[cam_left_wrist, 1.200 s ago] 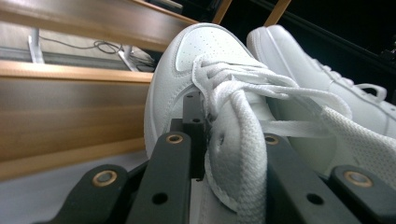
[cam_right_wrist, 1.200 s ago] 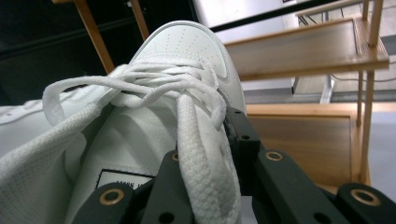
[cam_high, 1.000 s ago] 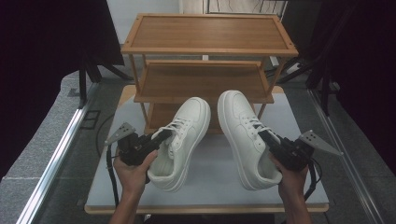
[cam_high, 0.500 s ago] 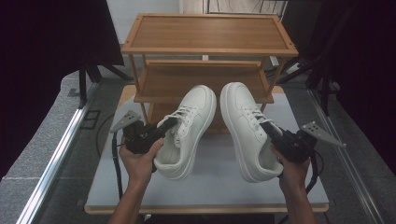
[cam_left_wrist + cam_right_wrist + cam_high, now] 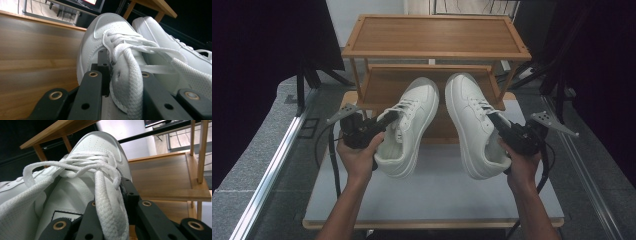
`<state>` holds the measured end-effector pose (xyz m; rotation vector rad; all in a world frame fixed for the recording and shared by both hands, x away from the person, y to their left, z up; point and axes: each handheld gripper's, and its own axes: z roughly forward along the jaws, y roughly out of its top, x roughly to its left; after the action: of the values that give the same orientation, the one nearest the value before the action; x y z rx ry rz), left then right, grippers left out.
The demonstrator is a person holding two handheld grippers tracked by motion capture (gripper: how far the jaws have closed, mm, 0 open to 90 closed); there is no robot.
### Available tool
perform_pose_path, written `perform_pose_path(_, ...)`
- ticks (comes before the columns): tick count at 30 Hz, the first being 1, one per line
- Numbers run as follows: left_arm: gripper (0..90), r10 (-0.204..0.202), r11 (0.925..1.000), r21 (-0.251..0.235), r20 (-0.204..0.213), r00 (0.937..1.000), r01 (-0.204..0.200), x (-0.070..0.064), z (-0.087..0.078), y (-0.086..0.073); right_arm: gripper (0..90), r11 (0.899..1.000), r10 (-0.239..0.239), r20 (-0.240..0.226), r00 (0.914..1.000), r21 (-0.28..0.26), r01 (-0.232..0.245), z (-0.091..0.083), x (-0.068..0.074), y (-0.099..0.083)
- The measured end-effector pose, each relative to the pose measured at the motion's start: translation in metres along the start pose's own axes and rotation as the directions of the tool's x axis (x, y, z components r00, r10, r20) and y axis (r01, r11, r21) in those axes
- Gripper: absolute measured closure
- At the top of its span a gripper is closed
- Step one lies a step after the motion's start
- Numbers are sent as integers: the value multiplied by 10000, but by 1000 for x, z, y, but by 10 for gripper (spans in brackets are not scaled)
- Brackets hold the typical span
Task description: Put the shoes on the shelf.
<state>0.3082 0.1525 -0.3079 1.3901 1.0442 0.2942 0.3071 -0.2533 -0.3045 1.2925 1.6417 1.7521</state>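
Note:
Two white lace-up sneakers are held in the air over the table, toes toward a wooden shoe rack [image 5: 437, 35]. My left gripper [image 5: 384, 121] is shut on the left sneaker [image 5: 409, 125], its jaws pinching the tongue and laces [image 5: 125, 65]. My right gripper [image 5: 496, 123] is shut on the right sneaker [image 5: 472, 120] in the same way, with a lace [image 5: 105, 202] lying over its jaws. Both toes reach over the front edge of the rack's middle shelf [image 5: 382, 87]. In the left gripper view the right sneaker [image 5: 170, 37] sits just beyond the left one.
The rack has a top shelf, a middle shelf [image 5: 162, 177] and a lower shelf, on thin wooden posts [image 5: 202, 150]. It stands at the far end of a pale tabletop [image 5: 437, 195]. Dark curtains and stands flank the table.
Both sneakers have been lifted off the table and carried forward toward the rack; their toes now reach over the middle shelf. Both grips have stayed the same.

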Motion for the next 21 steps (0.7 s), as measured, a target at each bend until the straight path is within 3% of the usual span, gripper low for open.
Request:
perform_pose_path(7,814,-359,9993,-61,-227,9991,357,9,12,9,820,9999,104,461,9989,122,-110,18,-3,10)
perform_pose_path(21,813,-595,9982,72,-626,9963,601,20,40,30,822,9994,-58,1178,9930,343,18,52,-3,31)
